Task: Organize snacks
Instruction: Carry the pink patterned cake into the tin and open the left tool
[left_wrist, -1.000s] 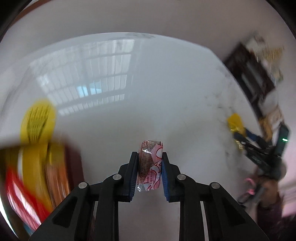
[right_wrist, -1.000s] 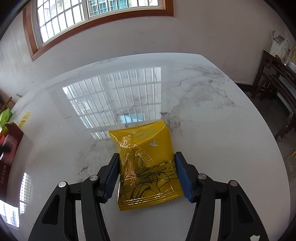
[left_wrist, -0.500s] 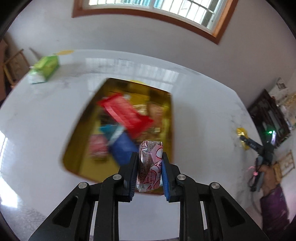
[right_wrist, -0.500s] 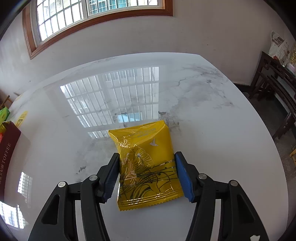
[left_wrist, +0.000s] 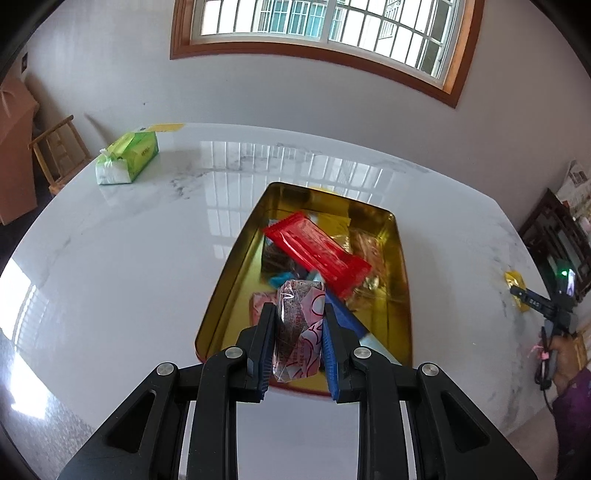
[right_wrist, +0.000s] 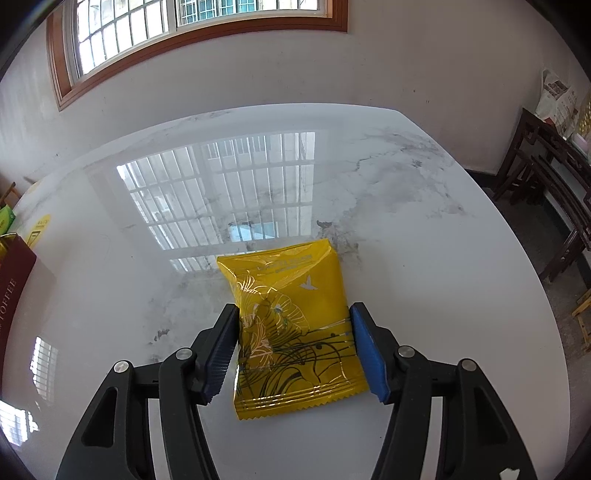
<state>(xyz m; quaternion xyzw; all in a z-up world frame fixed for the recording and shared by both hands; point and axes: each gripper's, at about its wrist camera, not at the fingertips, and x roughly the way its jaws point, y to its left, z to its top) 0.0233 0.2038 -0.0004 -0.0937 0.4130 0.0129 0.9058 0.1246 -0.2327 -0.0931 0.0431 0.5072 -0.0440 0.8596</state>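
Note:
My left gripper (left_wrist: 299, 314) is shut on a small pink-and-clear wrapped snack (left_wrist: 299, 328) and hangs over the near end of a gold tin (left_wrist: 236, 266). In the tin lie a long red packet (left_wrist: 317, 251) and several other wrapped snacks. In the right wrist view a yellow packet (right_wrist: 291, 332) with gold line drawings lies flat on the white marble table (right_wrist: 406, 221). My right gripper (right_wrist: 293, 310) points down at it, and both blue pads touch its side edges. The left wrist view also shows the right gripper (left_wrist: 524, 295) far right, at the yellow packet (left_wrist: 515, 277).
A green tissue pack (left_wrist: 127, 157) lies at the table's far left corner, with a wooden chair (left_wrist: 59, 147) beyond it. The tin's dark red outer wall (right_wrist: 13, 288) shows at the left edge of the right wrist view. Dark wooden furniture (right_wrist: 546, 177) stands off the table's right side.
The left gripper, still holding the pink snack, swung from bare table to above the gold tin and has steadied there. The right gripper and yellow packet have not moved.

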